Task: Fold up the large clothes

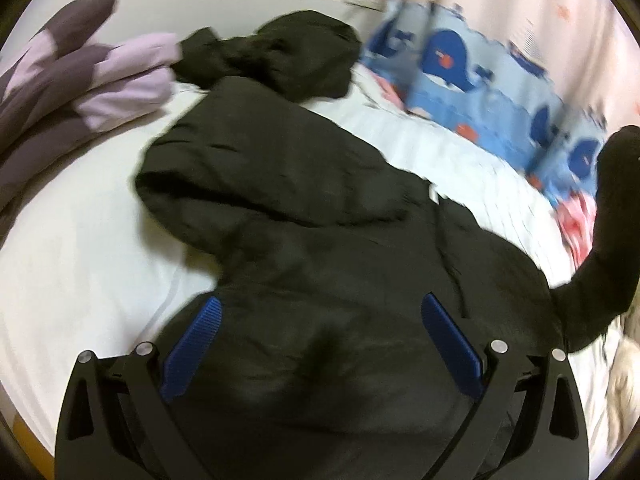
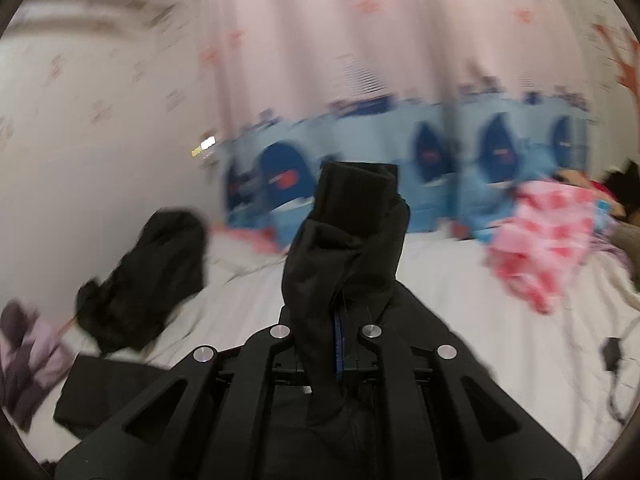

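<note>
A large black jacket is spread over the white sheet of a bed, its hood end bunched at the far side near a purple and lilac quilt piled at the far left. The left gripper is held just above the near part of the jacket with its jaws wide apart, the blue pads flanking dark cloth without closing on it. One sleeve is lifted off the bed at the right, where it is pinched between the closed jaws of the right gripper and stands up beyond them. A blue whale-print panel is seen along the far right edge before a pale curtain, and a pink checked cloth lies crumpled beside it.
</note>
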